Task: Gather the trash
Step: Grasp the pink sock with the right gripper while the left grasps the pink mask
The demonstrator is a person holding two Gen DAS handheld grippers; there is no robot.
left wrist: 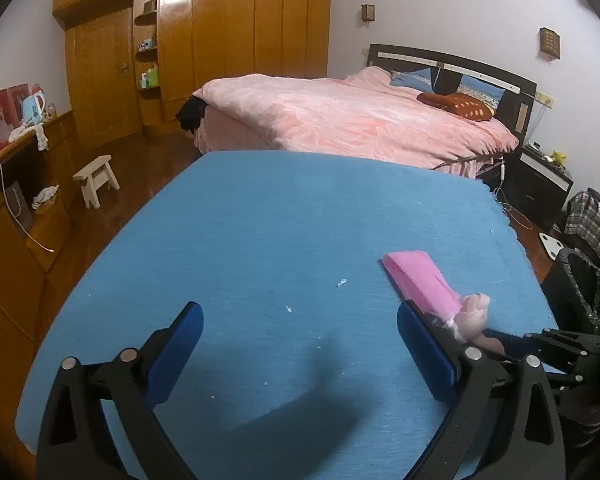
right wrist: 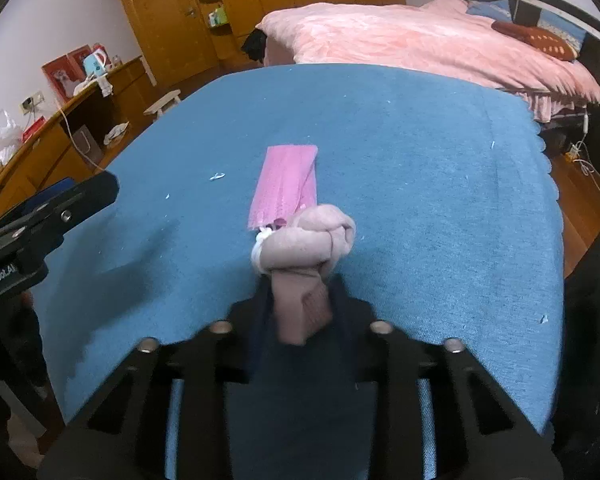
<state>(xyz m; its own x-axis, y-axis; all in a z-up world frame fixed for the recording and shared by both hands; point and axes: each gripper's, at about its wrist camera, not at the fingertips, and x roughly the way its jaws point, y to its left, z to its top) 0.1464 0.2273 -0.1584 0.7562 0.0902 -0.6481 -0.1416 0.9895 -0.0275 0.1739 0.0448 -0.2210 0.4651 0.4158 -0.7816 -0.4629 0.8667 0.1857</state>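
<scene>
A knotted pale-pink cloth (right wrist: 308,240) lies on the blue-covered table (right wrist: 420,160), and my right gripper (right wrist: 300,300) is shut on its loose end. Its knot touches the near end of a folded pink face mask (right wrist: 286,184). In the left wrist view the same cloth (left wrist: 474,312) and mask (left wrist: 420,280) sit just right of my right-hand finger, with the right gripper (left wrist: 512,338) reaching in from the right edge. My left gripper (left wrist: 300,320) hangs open over bare cloth with nothing between its fingers. Small white scraps (left wrist: 341,282) dot the table.
A black lined bin (left wrist: 576,288) stands off the table's right edge. Beyond the table are a bed with a pink quilt (left wrist: 360,120), wooden wardrobes (left wrist: 220,40), a small white stool (left wrist: 96,178) and a long wooden cabinet (left wrist: 12,200) on the left.
</scene>
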